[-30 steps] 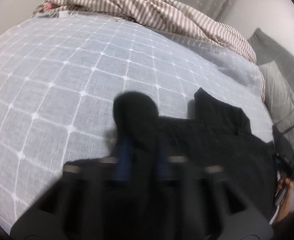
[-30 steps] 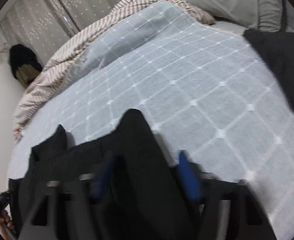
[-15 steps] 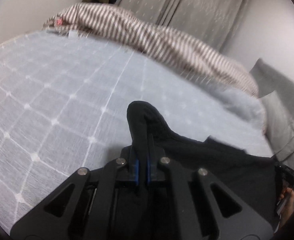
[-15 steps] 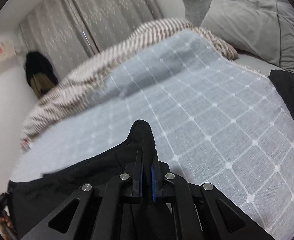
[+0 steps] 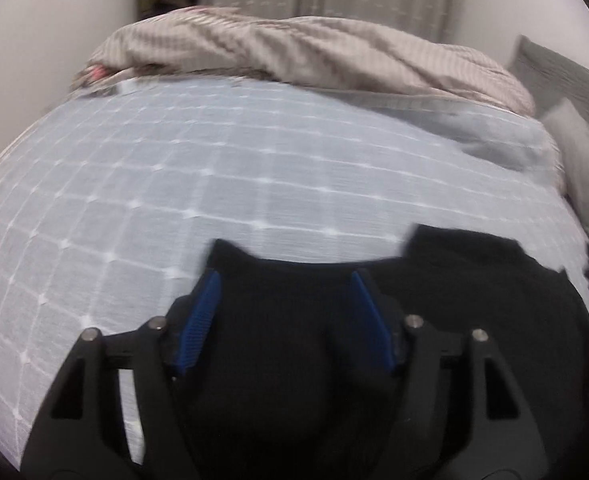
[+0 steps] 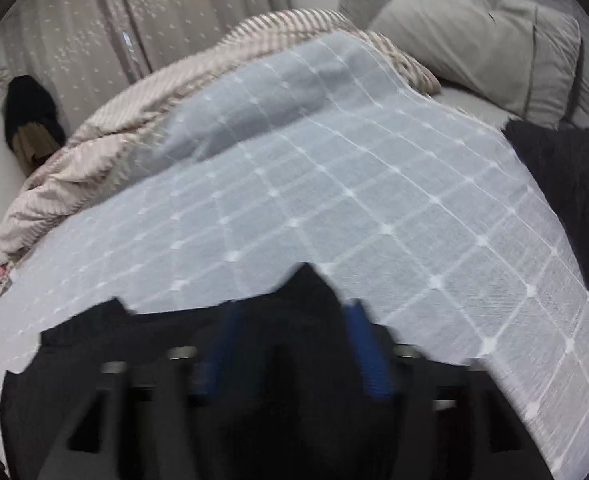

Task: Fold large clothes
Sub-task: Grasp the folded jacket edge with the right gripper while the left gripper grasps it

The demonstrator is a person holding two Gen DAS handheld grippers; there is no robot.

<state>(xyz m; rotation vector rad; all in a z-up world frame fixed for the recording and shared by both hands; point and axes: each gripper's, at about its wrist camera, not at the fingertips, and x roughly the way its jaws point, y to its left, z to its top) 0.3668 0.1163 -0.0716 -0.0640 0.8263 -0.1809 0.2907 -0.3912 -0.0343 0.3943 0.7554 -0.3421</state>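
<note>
Plainly, the black garment [image 5: 446, 300] is a dark, matte cloth with no pattern to be made out, lying flat on the bed near its close edge, its far hem showing two small raised peaks with a shallow dip between them. In the left wrist view one peak stands just beyond the tip of the left-hand blue pad, the other well off to the right of the right-hand pad, and the cloth fills the whole gap between the fingers [image 5: 202, 316] of the left gripper [image 5: 284, 284]. Those fingers stand spread and are opening; the pads do not press on the fabric. In the right wrist view the same garment [image 6: 142, 344] runs out to the left of the fingers, and one pointed peak rises just ahead of the gap of the right gripper [image 6: 294, 320]. Its fingers [image 6: 364, 344] are likewise spread and opening, blurred, with cloth lying between them but not pinched. Under the garment spreads a pale blue bedspread [image 6: 374, 200] crossed by a white grid. Beyond it lies a rumpled striped blanket [image 5: 314, 48], with grey pillows [image 6: 486, 44] to the right and a second dark cloth [image 6: 570, 200] at the right edge of the bed.
</note>
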